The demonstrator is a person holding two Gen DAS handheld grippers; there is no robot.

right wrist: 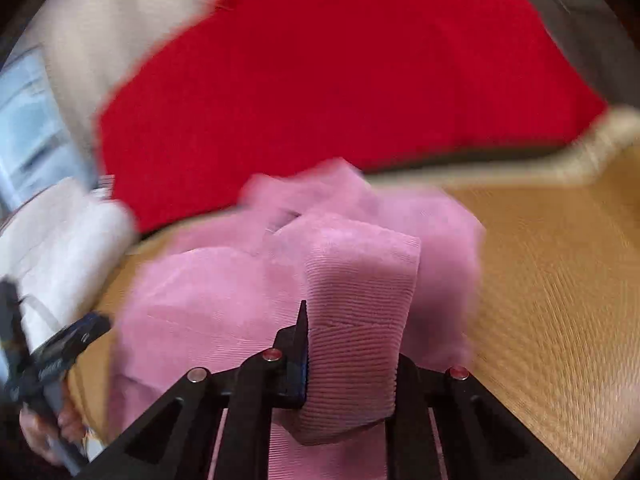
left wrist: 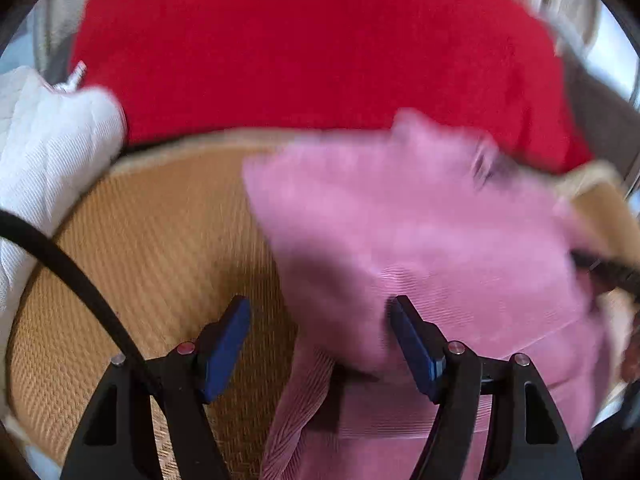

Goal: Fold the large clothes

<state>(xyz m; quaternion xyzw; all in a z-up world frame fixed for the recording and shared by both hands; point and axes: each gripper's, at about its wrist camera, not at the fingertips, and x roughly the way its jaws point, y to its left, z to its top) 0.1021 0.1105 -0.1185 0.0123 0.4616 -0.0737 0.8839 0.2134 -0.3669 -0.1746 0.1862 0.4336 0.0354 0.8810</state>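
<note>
Red blanket (left wrist: pixel 312 52): largest thing in both views, plain saturated red, fuzzy, spread across the background behind the mat's far edge. Blurred.

Woven mat (left wrist: pixel 160 248): tan, fine herringbone-like weave with a paler bound edge; the work surface under everything. What it lies on cannot be told.

Pink garment (left wrist: pixel 420 232): ribbed, corduroy-like knit, dusty rose. It lies bunched on the mat, toward the right in the left wrist view, at centre in the right wrist view. Folds overlap loosely; upper edge smeared by motion. A small dark mark sits near its top, too blurred to read.

White quilted cloth (left wrist: pixel 48 152): heaped at the mat's left edge, beside the red blanket.

Right claw (right wrist: pixel 348 360): narrow, clamped on a doubled band of the pink garment that stands up between the pads and drapes forward over them.

Left claw (left wrist: pixel 320 340): wide, blue pads apart. A garment fold lies between them against the right pad; the left pad stands clear over bare mat. No grip.

Writing: faint white lettering on the left claw's body in the right wrist view, illegible.
</note>
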